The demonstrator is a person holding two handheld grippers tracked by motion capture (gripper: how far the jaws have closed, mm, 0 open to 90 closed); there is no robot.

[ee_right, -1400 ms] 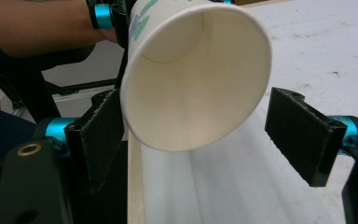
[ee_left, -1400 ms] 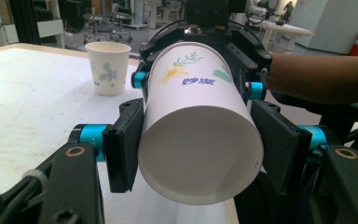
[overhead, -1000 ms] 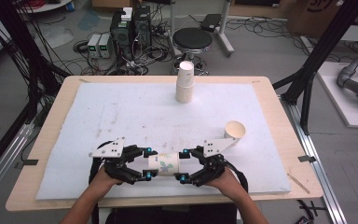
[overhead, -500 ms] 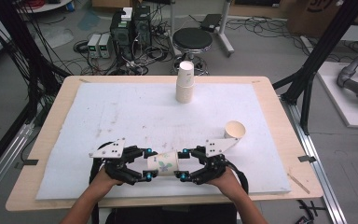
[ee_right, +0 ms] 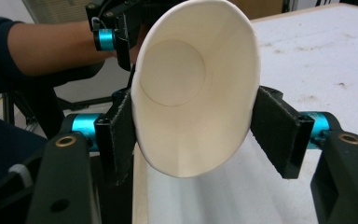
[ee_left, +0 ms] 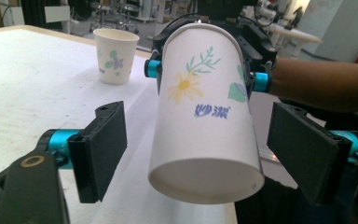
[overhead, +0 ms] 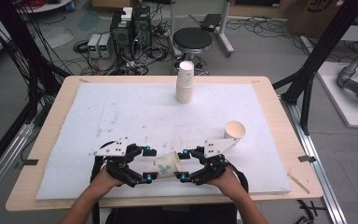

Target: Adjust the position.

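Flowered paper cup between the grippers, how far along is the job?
Done: a stack of upside-down white paper cups stands far across the table. In hand: the flowered paper cup, right gripper's jaws just closed on its rim, left gripper's jaws just opened around its base. Left: probably stacking it, then the upright paper cup nearby.

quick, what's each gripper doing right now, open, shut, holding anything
Left gripper: open, jaws just opened, pads clear of the flowered paper cup between them.
Right gripper: shut on the cup's rim end, squeezing it oval.
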